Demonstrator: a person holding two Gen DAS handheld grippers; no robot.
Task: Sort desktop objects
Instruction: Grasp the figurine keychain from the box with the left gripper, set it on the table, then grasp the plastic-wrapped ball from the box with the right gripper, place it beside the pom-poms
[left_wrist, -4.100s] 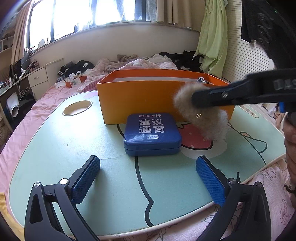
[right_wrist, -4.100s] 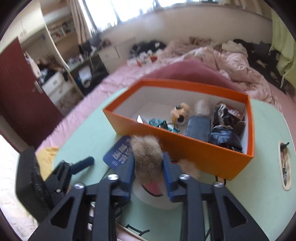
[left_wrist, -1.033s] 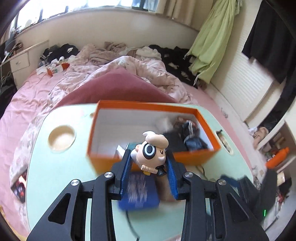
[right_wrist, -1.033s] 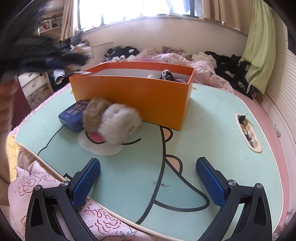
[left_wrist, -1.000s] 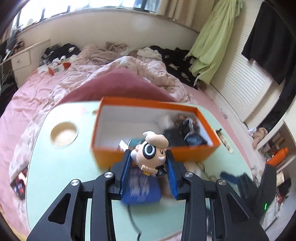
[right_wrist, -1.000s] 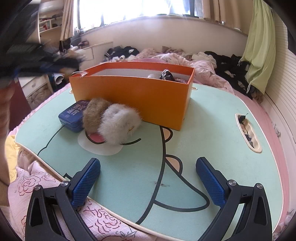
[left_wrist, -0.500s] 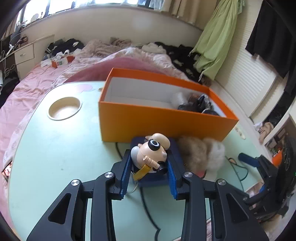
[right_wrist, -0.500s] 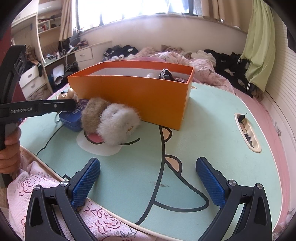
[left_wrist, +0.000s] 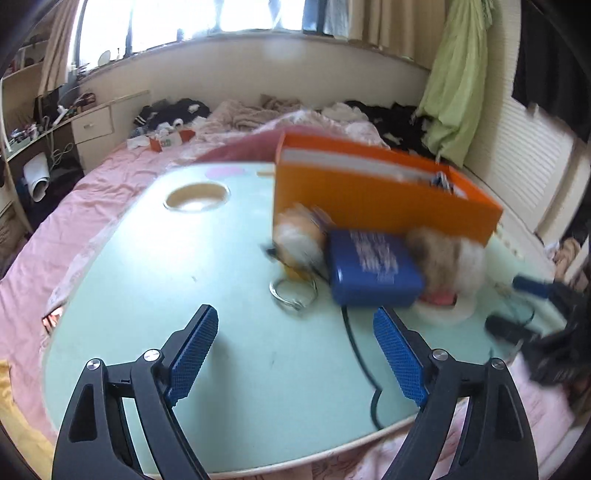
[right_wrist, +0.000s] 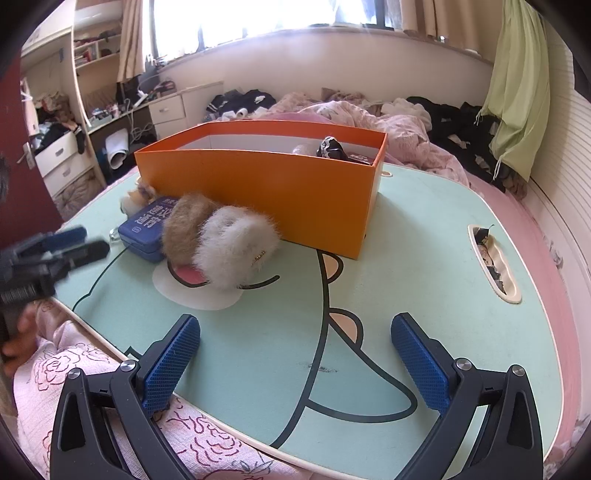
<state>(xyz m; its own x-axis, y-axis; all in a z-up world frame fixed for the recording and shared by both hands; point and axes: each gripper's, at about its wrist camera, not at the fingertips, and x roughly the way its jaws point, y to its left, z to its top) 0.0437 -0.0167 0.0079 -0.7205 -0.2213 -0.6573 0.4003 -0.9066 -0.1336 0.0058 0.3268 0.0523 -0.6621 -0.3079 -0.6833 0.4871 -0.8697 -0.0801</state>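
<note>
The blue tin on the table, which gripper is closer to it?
Left. The left gripper sits open just short of the blue tin; the right gripper is farther back, beyond the furry items.

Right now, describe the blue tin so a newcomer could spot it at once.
Find the orange box on the mint-green table. Against its front wall lie three things in a row; the blue tin is the middle one, between a small plush keychain toy and the furry earmuffs. It alone is hard, flat and rectangular, with white lettering on its lid.

ahead of the left gripper (left_wrist: 293, 341) bare tabletop (left_wrist: 155, 280) lies open; further on, the key ring (left_wrist: 293, 291), blue tin (left_wrist: 373, 267) and orange box (left_wrist: 369, 199) block passage.
</note>
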